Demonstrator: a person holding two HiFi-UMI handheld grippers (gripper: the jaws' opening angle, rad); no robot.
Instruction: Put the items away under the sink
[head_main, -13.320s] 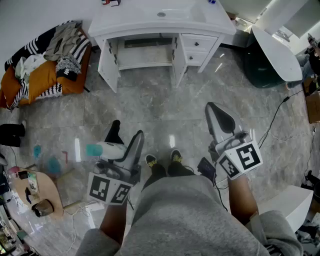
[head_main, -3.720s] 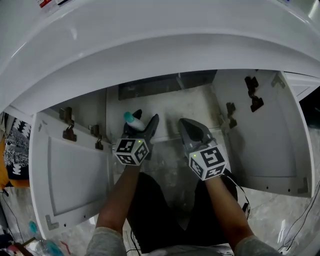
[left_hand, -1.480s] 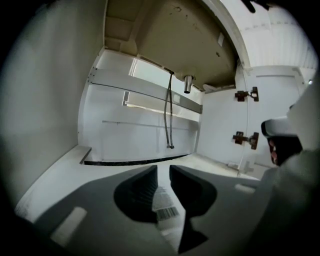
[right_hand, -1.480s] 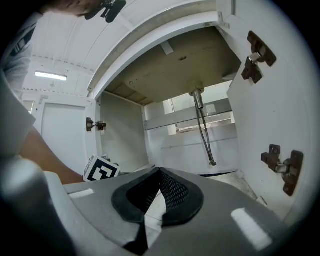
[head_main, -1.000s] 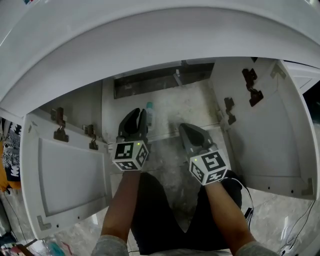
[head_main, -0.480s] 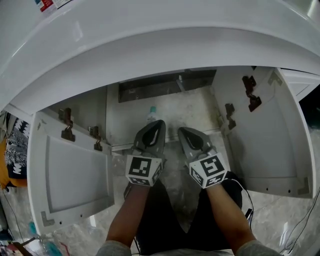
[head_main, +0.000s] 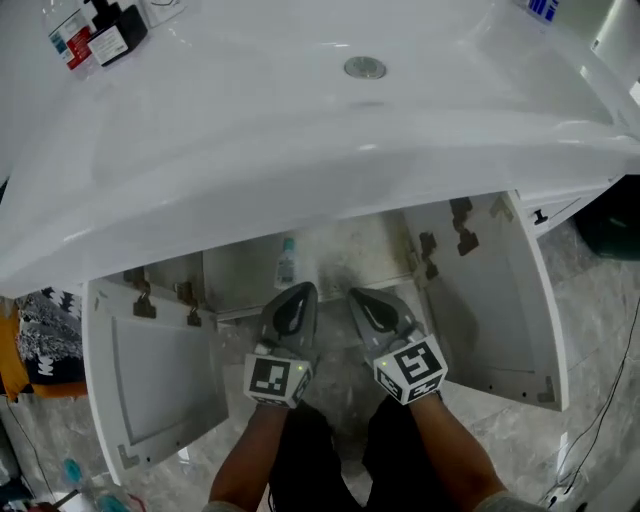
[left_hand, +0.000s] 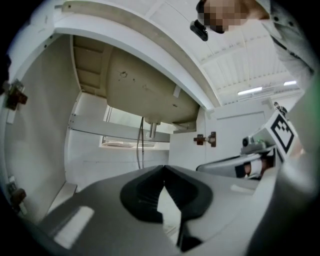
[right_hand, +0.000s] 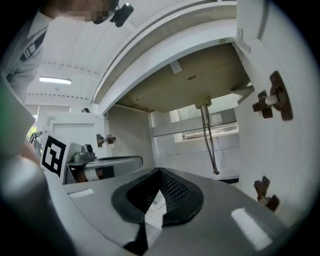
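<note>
A white bottle with a teal cap (head_main: 287, 262) stands upright on the floor of the open cabinet under the sink (head_main: 300, 120). No gripper touches it. My left gripper (head_main: 300, 291) hovers at the cabinet's front edge, just in front of the bottle, shut and empty. In the left gripper view its tips (left_hand: 164, 168) meet with nothing between them. Beside it on the right, my right gripper (head_main: 357, 296) is also shut and empty, its tips (right_hand: 160, 171) touching. Both point level into the cabinet.
Both cabinet doors stand wide open, the left door (head_main: 160, 385) and the right door (head_main: 495, 290). A drain pipe (right_hand: 207, 140) and hoses (left_hand: 141, 145) hang from the basin at the back. Small bottles (head_main: 95, 35) stand on the countertop's far left.
The left jaws have closed and the left gripper has drawn back from the bottle, which stays in the cabinet. Both grippers have risen, and the head view now looks down on the sink top.
</note>
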